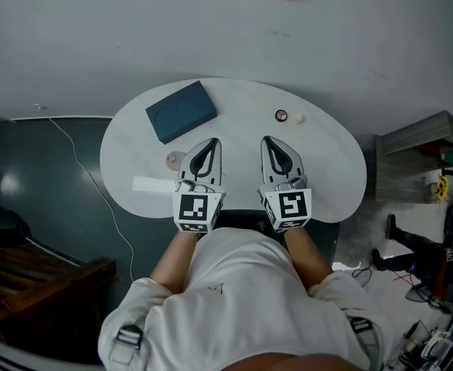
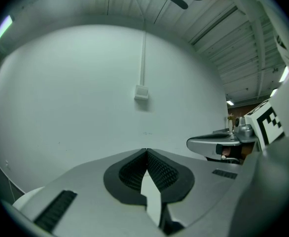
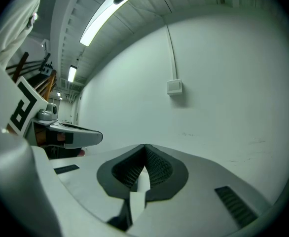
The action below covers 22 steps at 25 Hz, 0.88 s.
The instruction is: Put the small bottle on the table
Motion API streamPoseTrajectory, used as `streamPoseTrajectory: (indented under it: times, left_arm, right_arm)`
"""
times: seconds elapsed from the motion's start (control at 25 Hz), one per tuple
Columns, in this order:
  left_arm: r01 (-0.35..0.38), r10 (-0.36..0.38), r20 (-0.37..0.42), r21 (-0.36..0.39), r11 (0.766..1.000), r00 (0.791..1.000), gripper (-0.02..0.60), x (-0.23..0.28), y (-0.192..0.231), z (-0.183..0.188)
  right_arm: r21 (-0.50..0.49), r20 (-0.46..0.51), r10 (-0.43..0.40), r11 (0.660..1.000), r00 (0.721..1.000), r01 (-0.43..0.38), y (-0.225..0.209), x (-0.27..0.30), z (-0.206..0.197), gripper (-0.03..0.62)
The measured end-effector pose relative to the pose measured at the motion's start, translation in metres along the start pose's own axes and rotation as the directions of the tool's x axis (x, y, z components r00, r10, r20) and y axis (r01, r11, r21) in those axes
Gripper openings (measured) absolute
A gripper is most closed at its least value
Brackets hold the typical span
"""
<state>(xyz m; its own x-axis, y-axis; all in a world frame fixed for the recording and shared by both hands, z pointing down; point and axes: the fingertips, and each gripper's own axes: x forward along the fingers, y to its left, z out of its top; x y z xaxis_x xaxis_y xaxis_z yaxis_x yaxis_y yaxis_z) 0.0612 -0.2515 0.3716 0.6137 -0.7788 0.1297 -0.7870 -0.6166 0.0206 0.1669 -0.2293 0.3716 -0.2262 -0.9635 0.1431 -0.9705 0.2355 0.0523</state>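
Observation:
On the white oval table (image 1: 335,168), far right of middle, stands a small round thing with a dark red top (image 1: 280,115), possibly the small bottle seen from above. Both grippers hover side by side over the table's near edge and point at the wall. My left gripper (image 1: 213,141) (image 2: 146,151) is shut with nothing between its pads. My right gripper (image 1: 267,139) (image 3: 145,146) is likewise shut and empty, well short of the red-topped thing. Neither gripper view shows the table or the bottle, only the bare wall.
A blue box (image 1: 181,111) lies at the table's far left. A pinkish round thing (image 1: 173,159) and a white strip (image 1: 155,184) sit left of my left gripper. A small white bead (image 1: 298,118) is beside the red-topped thing. A grey shelf (image 1: 424,157) stands right of the table.

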Motion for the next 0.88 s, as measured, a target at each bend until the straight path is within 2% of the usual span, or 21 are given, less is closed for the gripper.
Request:
streamPoseTrajectory:
  times: [0.44, 0.88]
  left_arm:
    - [-0.005, 0.004, -0.017, -0.018, 1.000, 1.000, 0.012, -0.002, 0.004, -0.008]
    - [-0.007, 0.007, -0.021, -0.023, 1.000, 1.000, 0.012, 0.003, 0.009, -0.011]
  right_arm:
    - [-0.002, -0.008, 0.007, 1.000, 1.000, -0.007, 0.004, 0.000, -0.004, -0.003]
    - [-0.013, -0.011, -0.039, 0.999, 0.999, 0.039, -0.015, -0.001, -0.004, -0.002]
